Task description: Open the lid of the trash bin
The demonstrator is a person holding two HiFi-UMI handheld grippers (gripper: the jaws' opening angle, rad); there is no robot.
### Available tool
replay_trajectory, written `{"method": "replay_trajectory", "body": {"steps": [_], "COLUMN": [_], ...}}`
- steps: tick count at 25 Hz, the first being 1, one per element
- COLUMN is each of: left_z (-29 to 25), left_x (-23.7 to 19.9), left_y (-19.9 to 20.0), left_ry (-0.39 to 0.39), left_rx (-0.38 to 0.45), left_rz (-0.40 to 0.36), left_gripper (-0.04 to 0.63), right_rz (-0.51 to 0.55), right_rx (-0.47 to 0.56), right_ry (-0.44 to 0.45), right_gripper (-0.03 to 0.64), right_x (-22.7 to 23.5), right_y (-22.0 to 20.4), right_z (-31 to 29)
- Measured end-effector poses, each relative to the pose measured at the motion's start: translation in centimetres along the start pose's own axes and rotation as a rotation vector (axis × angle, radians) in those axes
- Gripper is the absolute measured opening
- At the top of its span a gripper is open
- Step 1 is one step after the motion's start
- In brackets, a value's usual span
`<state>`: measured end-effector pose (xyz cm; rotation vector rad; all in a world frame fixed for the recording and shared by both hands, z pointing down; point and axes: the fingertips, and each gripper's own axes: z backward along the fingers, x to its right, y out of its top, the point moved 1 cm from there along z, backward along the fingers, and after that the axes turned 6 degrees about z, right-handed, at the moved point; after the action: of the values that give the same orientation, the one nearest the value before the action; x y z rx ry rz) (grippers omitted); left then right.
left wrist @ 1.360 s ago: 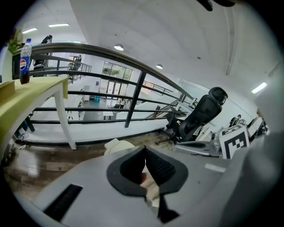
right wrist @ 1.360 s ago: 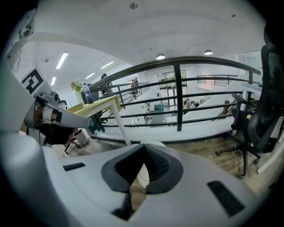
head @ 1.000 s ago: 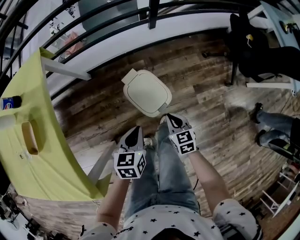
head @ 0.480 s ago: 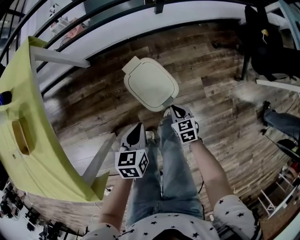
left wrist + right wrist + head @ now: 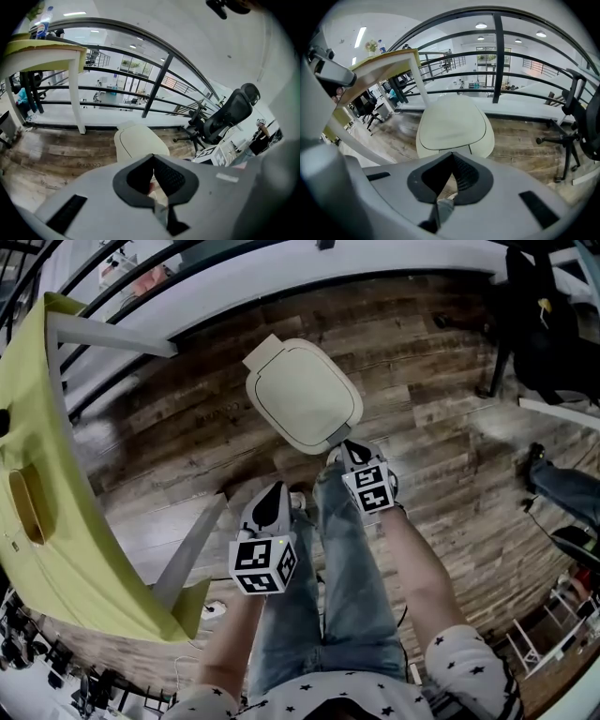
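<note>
While both forearms [image 5: 412, 563] reach forward and down, the left tongs [image 5: 276, 487] and the right tongs [image 5: 347, 444] are each pinched together on nothing. Just beyond the right tongs, the cream rounded plastic trash bin [image 5: 302, 395] stands on the wooden plank floor [image 5: 450, 427], its lid [image 5: 452, 124] down and its long axis running far-left to near-right.

This is an office on an upper level. In the head view a black swivel office chair [image 5: 536, 329] stands at 2 o'clock beside a white desk [image 5: 562, 411], and a yellow-topped table [image 5: 66, 521] runs along 9 o'clock on wood-plank flooring [image 5: 441, 437] where a cream trash bin [image 5: 303, 395] stands. Beyond the black metal railing [image 5: 497, 51] at 12 o'clock, the right gripper view shows a wide open floor under round ceiling lights [image 5: 482, 25].
</note>
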<state>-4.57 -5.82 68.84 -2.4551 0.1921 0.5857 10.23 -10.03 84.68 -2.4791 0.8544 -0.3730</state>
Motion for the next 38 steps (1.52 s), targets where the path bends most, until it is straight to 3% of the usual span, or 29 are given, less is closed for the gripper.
{"method": "replay_trajectory", "body": {"steps": [23,38], "left_z": [-0.8,0.1], "left_x": [-0.2,0.1], "left_y": [-1.2,-0.6], "left_ry": [0.014,-0.003], "left_rx": [-0.019,-0.020], "left_rz": [0.017,0.010], "left_gripper": [0.011,0.011], "right_rz": [-0.014,-0.125], "right_rx": [-0.091,-0.083], "right_ry": [0.009,-0.002], "right_gripper": [-0.006,-0.006], "right_x": [0.0,-0.1], "right_y": [-1.6,-0.9], "right_z": [-2.6,-2.3]}}
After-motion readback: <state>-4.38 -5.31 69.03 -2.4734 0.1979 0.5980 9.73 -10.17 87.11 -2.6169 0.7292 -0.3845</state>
